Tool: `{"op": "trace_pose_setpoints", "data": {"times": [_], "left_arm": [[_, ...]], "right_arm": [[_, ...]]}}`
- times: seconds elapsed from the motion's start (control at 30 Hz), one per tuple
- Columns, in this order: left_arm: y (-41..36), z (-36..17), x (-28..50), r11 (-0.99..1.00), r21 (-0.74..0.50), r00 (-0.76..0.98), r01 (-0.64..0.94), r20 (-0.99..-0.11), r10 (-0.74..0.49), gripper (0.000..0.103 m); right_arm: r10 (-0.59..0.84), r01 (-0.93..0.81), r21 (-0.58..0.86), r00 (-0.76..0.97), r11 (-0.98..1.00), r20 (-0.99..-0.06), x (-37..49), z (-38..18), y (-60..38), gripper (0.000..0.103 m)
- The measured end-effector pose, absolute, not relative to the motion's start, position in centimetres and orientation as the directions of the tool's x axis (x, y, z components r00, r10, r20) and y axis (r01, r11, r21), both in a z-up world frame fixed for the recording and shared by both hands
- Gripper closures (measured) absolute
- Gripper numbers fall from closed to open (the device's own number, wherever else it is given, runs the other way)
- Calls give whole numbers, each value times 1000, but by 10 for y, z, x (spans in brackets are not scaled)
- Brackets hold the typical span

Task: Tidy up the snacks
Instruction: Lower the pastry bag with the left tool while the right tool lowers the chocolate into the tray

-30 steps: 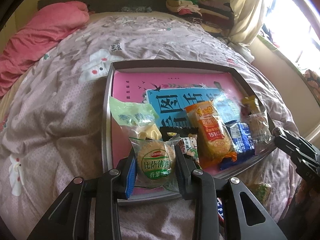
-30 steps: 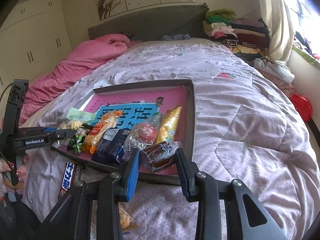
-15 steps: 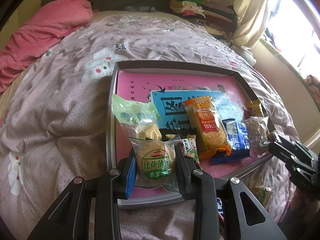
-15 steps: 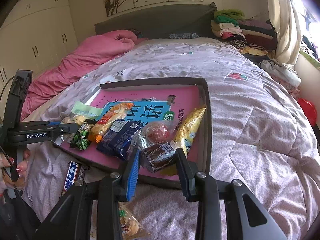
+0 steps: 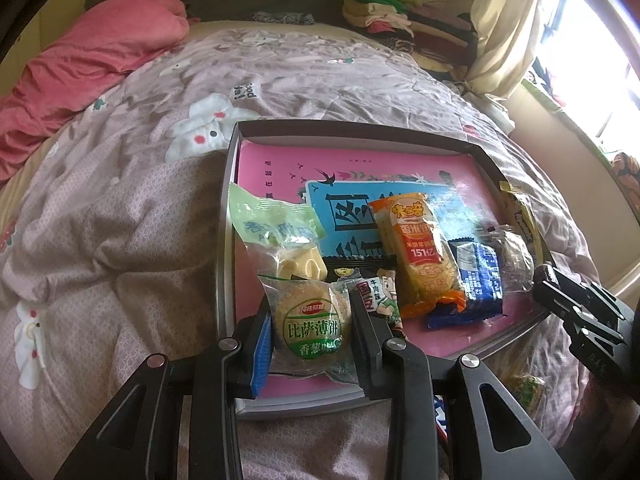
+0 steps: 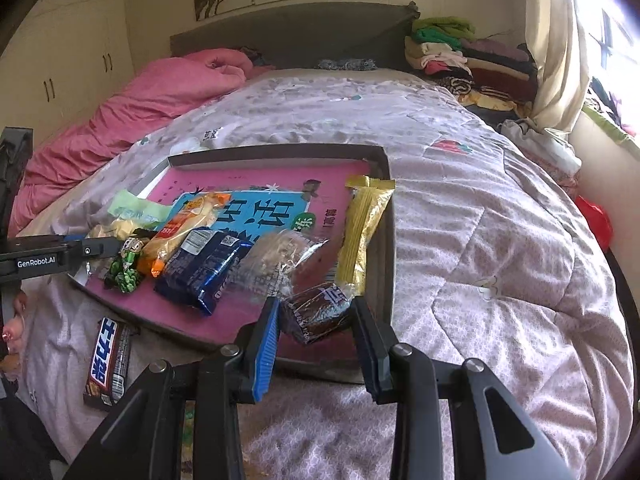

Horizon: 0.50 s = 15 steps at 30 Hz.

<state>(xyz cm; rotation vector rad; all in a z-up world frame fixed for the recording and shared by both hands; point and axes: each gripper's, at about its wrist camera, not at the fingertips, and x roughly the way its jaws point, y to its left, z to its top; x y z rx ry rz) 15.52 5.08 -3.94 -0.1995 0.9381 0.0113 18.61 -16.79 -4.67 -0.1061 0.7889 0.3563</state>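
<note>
My left tongs are clamped on a round green-labelled cracker pack, held over the near left corner of the shallow grey tray that lies on the bed's quilt. My right tongs grip a dark brown wrapped cake over the tray's near right corner, just inside the rim.

On the tray's pink floor, a pale green bag sits just beyond the cracker pack, by the left wall. An orange rice-cracker pack lies toward the middle, with a blue packet touching its right side. A clear wrapped pastry lies between the blue packet and a gold bar that leans on the right wall, its top end over the rim. A small green cartoon sachet rests on the tray's near left part.

Off the tray, on the quilt beside its near edge, lies a chocolate bar.
</note>
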Motion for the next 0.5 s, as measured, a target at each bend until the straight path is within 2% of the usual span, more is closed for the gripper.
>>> {"op": "trace_pose_setpoints", "data": {"times": [0.5], "left_arm": [[51,-41,158,985,-138,584,-107,-810,-50,68]], "right_arm": [[287,-345,67,643,936,-710,186,-46,-169,66]]}}
